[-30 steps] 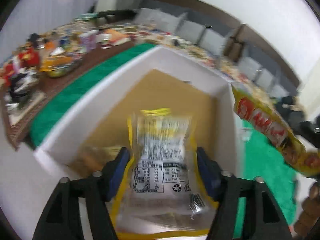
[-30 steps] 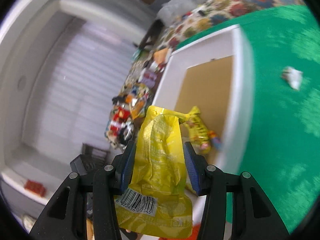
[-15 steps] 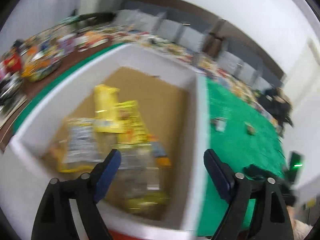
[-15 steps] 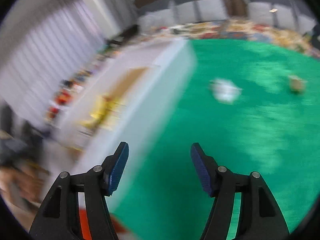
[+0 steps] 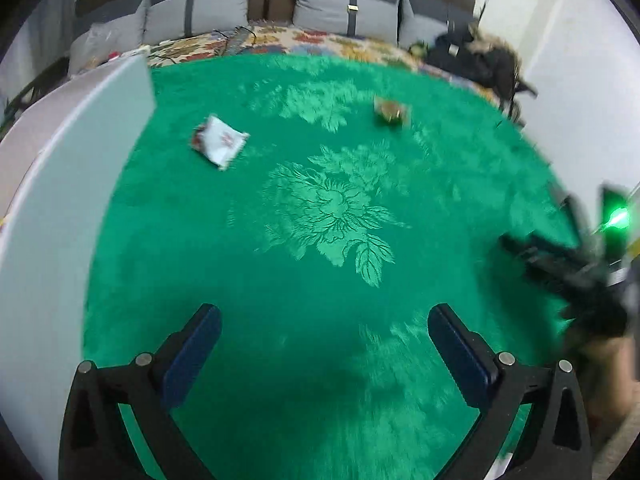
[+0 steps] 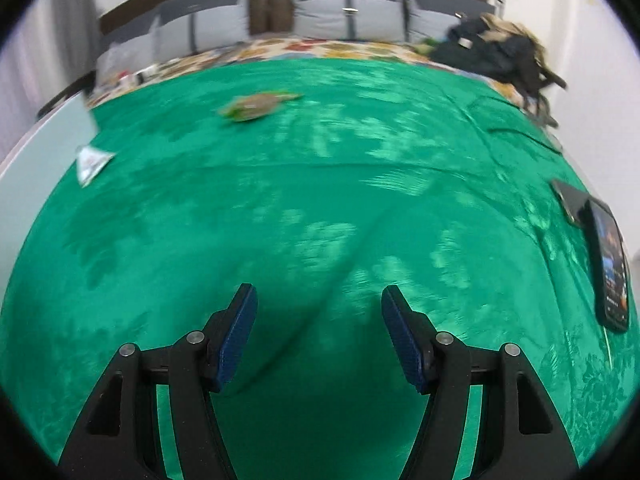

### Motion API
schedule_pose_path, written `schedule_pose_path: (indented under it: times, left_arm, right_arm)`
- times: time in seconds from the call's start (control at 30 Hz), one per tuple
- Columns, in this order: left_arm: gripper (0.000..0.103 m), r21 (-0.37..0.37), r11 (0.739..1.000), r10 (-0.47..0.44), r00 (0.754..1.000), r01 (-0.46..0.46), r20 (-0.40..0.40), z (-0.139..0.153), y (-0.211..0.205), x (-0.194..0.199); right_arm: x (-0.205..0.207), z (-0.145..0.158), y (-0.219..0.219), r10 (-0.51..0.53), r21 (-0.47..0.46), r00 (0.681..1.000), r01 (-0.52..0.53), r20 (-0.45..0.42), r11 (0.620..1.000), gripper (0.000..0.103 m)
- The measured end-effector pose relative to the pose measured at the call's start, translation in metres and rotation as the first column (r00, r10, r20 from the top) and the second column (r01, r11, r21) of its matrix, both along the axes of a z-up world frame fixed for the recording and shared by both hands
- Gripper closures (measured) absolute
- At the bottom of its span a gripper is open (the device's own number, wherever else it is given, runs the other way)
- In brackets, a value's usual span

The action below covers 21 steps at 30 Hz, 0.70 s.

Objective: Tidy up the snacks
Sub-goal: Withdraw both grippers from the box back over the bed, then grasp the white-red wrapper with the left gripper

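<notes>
Packets (image 5: 219, 142) lie apart on green cloth (image 5: 328, 208).

Both snack bags dropped in box; left tool (image 5: 324, 340) opening, empty.

Surface: green cloth (image 5: 320, 288) with a woven flower pattern, spread flat. A patterned multicolour cover (image 5: 344, 46) shows past its far edge.
On the cloth: white snack packet (image 5: 219, 142) near the left side, beside a white box wall (image 5: 56, 200). Brownish-green snack packet (image 5: 390, 111) farther back, well apart from the white one. Dark phone (image 6: 610, 272) lies at the right edge. Dark bag (image 6: 496, 56) at far right corner.
</notes>
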<state>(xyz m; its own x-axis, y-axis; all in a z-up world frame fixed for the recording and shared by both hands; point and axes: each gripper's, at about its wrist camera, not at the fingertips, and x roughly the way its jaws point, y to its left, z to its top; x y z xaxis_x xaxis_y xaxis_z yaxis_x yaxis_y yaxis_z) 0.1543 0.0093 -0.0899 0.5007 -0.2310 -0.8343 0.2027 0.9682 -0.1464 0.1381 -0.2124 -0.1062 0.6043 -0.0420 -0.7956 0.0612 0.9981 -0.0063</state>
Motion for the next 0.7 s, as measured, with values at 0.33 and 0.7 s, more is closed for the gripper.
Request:
schedule_pose_path:
  times: [0.33,0.7]
  left_arm:
    - [0.001,0.106,0.992,0.063,0.996,-0.069,0.063,-0.046,-0.027,0.044]
    - [0.000,0.109,0.992,0.061,0.995,-0.070,0.084,-0.049,-0.029,0.047]
  right_arm:
    - [0.009,-0.005,-0.014,0.015,-0.019,1.000,-0.015,0.012,1.000,0.029]
    - [0.012,-0.008,-0.016,0.013,-0.012,1.000,-0.013,0.002,1.000,0.019]
